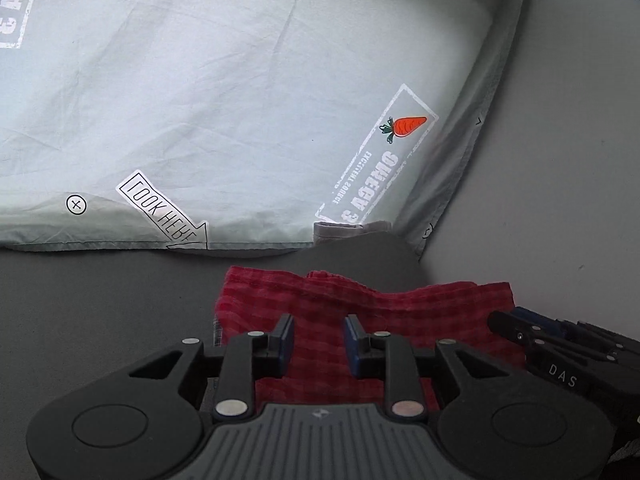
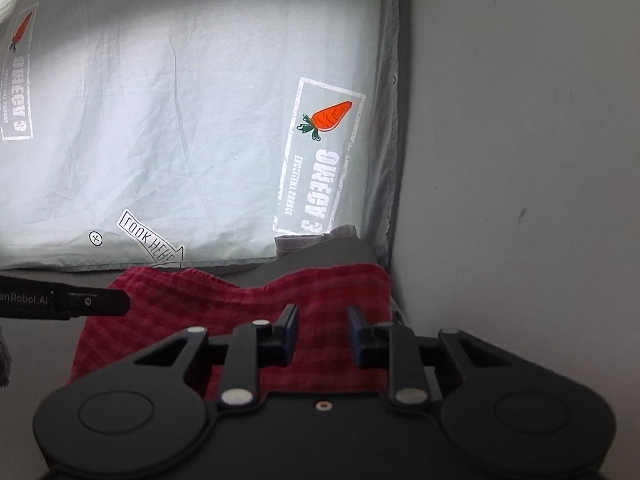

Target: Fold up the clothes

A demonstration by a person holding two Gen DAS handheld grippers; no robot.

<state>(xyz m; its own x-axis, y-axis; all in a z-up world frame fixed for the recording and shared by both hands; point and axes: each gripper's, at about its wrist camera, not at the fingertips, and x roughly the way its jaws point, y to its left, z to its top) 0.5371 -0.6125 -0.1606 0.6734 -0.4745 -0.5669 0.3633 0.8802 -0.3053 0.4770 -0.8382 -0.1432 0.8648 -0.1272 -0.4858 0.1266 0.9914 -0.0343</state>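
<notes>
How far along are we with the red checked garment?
The red checked garment already lies in a compact folded bundle on the dark surface. Nothing is held: left gripper and right gripper hover over it, jaws apart. Remaining: flatten its rumpled far edge.

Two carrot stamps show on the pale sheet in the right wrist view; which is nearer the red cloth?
The carrot stamp by the sheet's right edge; its lower end almost reaches the red checked cloth.
</notes>
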